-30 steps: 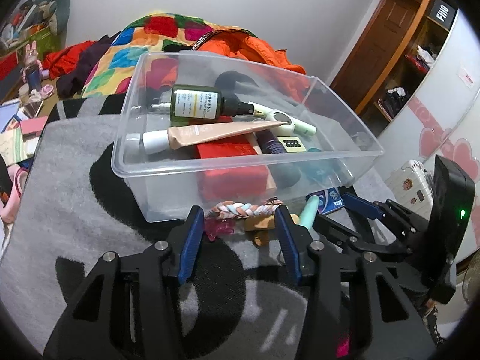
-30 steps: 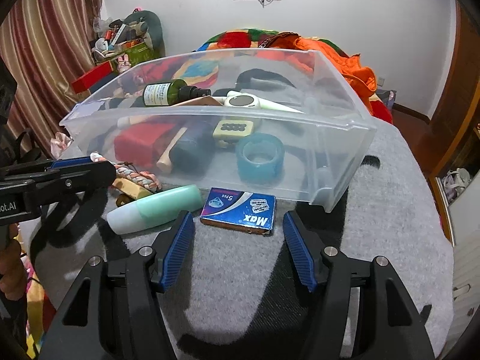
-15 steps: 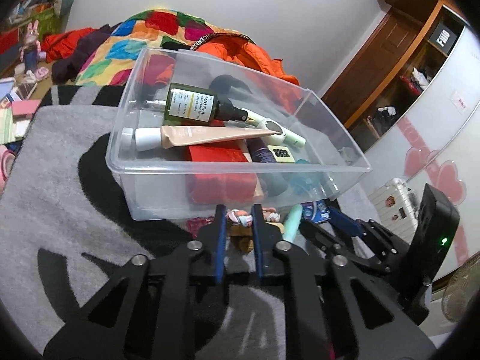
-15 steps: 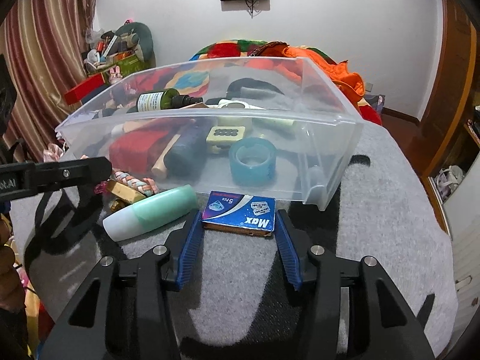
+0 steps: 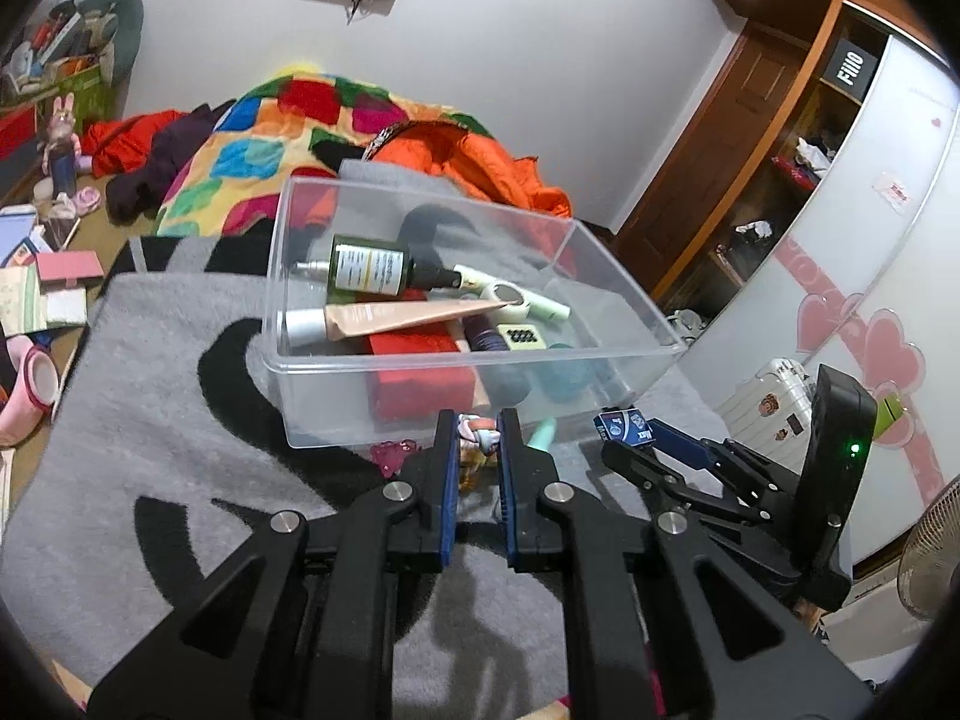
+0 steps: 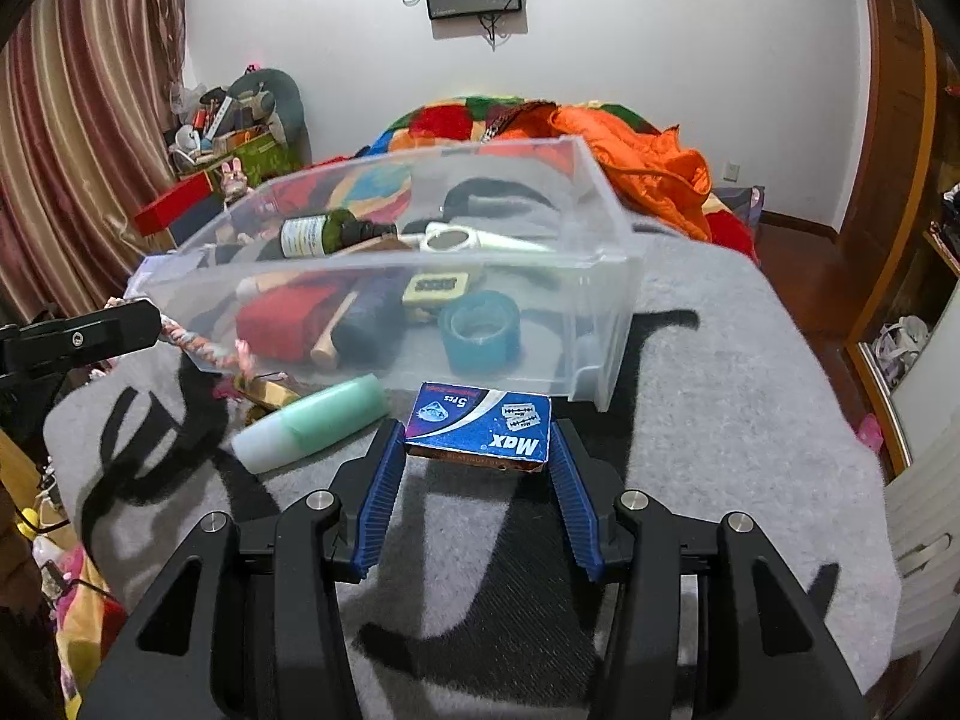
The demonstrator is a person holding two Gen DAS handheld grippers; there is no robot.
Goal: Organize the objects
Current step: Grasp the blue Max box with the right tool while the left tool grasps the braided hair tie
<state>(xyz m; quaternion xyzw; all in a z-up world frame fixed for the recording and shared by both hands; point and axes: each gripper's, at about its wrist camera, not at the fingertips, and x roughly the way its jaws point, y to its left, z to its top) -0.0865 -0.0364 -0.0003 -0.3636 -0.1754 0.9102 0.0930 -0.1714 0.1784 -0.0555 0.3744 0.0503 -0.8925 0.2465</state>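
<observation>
your left gripper (image 5: 477, 441) clenched on braided cord (image 5: 478, 427), cord pinched at fingertips | your right gripper (image 6: 477, 447) grasping blue box (image 6: 478, 425), box between pads

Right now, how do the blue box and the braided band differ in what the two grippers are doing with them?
The blue box sits flat between the right gripper's pads; the braided band dangles from the left gripper.
The box is stiff and rectangular; the band is soft and droops.
The box is gripped across its width; the band is pinched at one end.
Both are outside the clear bin.
</observation>
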